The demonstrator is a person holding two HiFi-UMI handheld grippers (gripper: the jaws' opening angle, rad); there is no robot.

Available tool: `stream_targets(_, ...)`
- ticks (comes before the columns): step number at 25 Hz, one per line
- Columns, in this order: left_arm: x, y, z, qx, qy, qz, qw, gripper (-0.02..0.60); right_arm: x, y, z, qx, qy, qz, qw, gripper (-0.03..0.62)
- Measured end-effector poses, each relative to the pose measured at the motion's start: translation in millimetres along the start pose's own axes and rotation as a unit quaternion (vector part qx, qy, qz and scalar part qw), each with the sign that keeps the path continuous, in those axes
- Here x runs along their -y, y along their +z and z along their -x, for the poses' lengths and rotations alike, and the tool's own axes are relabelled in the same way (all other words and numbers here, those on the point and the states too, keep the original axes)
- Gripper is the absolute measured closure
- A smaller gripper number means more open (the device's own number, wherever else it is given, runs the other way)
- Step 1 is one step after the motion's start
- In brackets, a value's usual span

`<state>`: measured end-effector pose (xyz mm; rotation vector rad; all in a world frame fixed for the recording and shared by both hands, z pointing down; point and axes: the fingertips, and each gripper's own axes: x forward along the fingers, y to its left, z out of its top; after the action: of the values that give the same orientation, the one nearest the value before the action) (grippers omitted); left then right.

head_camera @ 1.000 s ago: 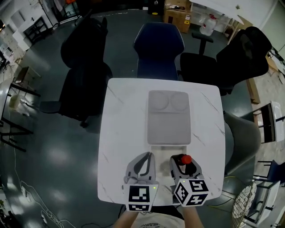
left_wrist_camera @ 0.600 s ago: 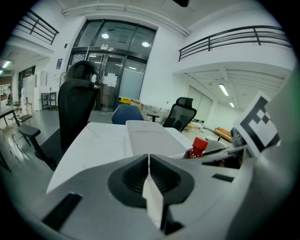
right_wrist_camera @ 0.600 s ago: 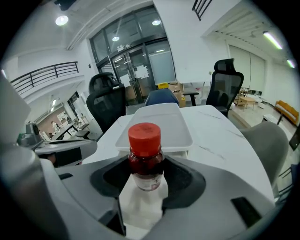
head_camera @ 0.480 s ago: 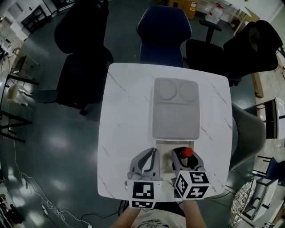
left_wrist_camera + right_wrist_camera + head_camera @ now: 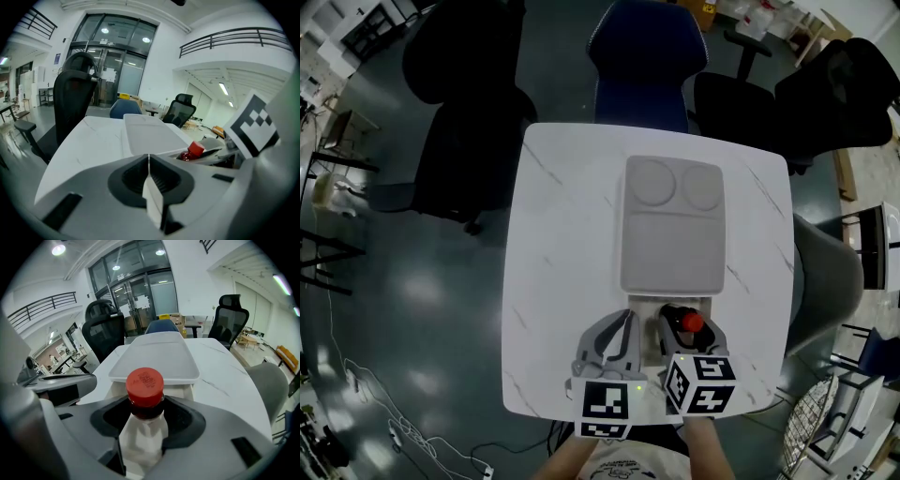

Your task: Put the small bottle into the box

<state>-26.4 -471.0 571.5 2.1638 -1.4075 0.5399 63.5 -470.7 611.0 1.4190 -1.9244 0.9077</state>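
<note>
A small bottle (image 5: 143,427) with a red cap (image 5: 691,322) and a white label stands upright between the jaws of my right gripper (image 5: 145,425), which is shut on it. It hangs at the near edge of the white box (image 5: 671,307), whose grey lid (image 5: 670,225) stands open beyond it. The red cap also shows at the right of the left gripper view, as the bottle (image 5: 191,152). My left gripper (image 5: 614,339) sits beside the right one, jaws shut with nothing between them (image 5: 149,161).
The white marble-patterned table (image 5: 562,244) carries only the box. Black office chairs (image 5: 464,112) and a blue chair (image 5: 647,52) ring its far side. A grey chair (image 5: 830,281) stands at the right.
Both grippers have held their place near the table's front edge. The bottle has come slightly closer to the box's near rim; the head camera has shifted a little.
</note>
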Motion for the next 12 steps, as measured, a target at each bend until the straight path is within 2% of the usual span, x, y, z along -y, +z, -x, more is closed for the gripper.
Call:
stream_targets(4, 1, -2, 0, -0.001, 0.001, 0.003, 1.0, 0.558, -1, -3, -1, -0.006, 0.001, 0.007, 1.0, 0.364)
stream_targets(12, 3, -4, 4, 0.002, 0.004, 0.002, 1.0, 0.558, -8, 5, 5, 0.013, 0.01, 0.019, 1.0, 0.363)
